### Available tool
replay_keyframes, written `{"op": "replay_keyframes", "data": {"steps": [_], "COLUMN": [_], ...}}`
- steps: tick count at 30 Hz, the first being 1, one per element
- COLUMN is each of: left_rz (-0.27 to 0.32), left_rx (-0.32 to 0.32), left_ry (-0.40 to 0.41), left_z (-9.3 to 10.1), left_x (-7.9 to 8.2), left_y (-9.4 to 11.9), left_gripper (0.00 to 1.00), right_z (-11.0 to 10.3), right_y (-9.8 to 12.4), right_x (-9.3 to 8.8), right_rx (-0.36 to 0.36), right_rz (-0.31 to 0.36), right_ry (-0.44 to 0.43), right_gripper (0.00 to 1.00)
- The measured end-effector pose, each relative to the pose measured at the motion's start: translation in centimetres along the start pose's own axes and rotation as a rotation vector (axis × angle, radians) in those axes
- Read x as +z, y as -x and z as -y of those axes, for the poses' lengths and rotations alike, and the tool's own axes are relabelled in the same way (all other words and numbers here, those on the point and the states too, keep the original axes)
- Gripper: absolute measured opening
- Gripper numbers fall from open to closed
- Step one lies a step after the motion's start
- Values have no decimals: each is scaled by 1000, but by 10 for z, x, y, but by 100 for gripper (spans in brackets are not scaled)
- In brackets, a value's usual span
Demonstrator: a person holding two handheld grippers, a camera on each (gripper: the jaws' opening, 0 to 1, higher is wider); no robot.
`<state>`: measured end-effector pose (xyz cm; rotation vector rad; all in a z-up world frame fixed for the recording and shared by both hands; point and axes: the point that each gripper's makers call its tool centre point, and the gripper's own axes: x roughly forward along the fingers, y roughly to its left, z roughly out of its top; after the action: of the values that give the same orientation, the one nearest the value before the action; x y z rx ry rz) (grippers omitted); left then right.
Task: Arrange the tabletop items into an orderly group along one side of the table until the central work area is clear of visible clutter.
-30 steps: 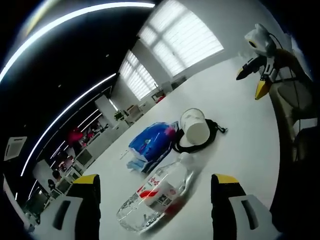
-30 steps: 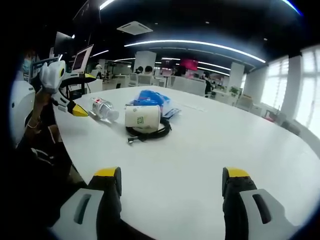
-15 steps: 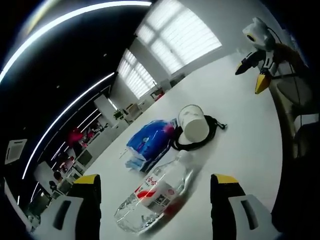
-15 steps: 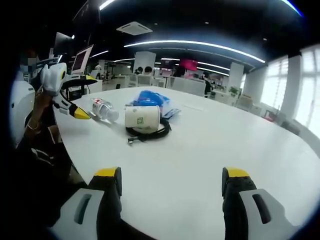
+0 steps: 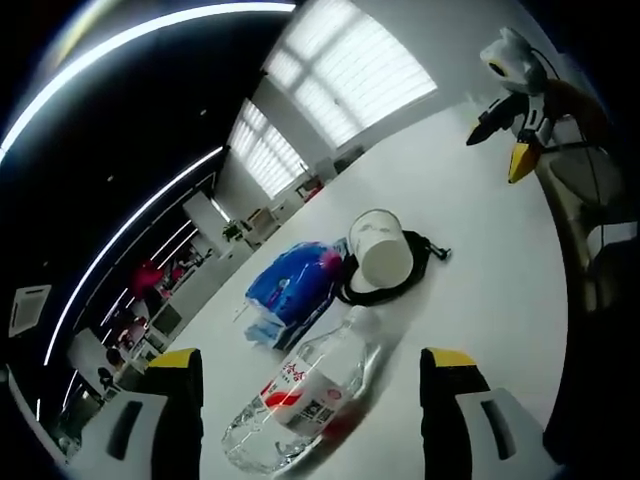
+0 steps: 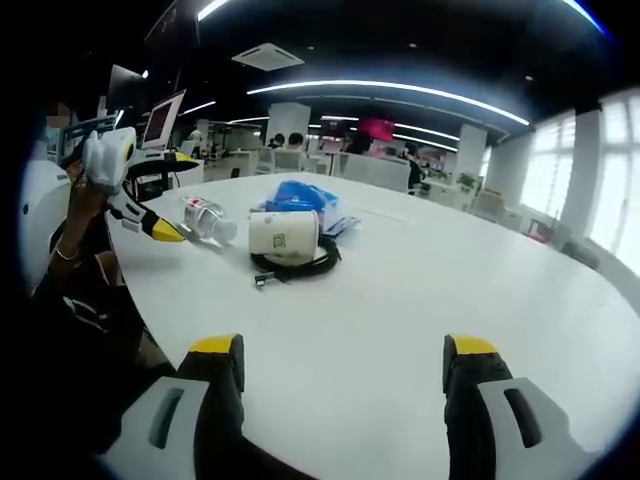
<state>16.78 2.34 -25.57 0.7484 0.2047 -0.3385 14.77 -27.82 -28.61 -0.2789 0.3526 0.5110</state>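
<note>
On the white surface (image 6: 420, 300), going left to right in the right gripper view, lie a clear water bottle (image 6: 208, 218) on its side, a blue packet (image 6: 298, 196) further back, then a paper cup (image 6: 284, 236) tipped over on a coiled black cable (image 6: 300, 266). The left hand-held gripper (image 5: 312, 385) hovers open with the bottle (image 5: 300, 392) between its jaws, untouched. The right hand-held gripper (image 6: 340, 370) hangs open and empty over bare surface, well apart from the cluster.

Views face each other (roughly) across table (image 6: 420, 290).
</note>
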Motion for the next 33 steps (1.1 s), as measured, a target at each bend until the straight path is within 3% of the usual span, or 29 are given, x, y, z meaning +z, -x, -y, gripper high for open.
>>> {"op": "replay_keyframes", "data": {"steps": [15, 33], "left_rz": [5, -15], "left_rx": [-24, 2], "left_ry": [-31, -85], "left_z": [9, 7], "left_x": [8, 10], "left_y": [-7, -16], "left_gripper": [88, 87], "right_z": [3, 4], "right_y": [2, 2], "right_x": [-4, -6], "right_rx": [0, 0], "right_rz": [-2, -7], "right_ry": [-11, -6], "right_gripper": [78, 78]}}
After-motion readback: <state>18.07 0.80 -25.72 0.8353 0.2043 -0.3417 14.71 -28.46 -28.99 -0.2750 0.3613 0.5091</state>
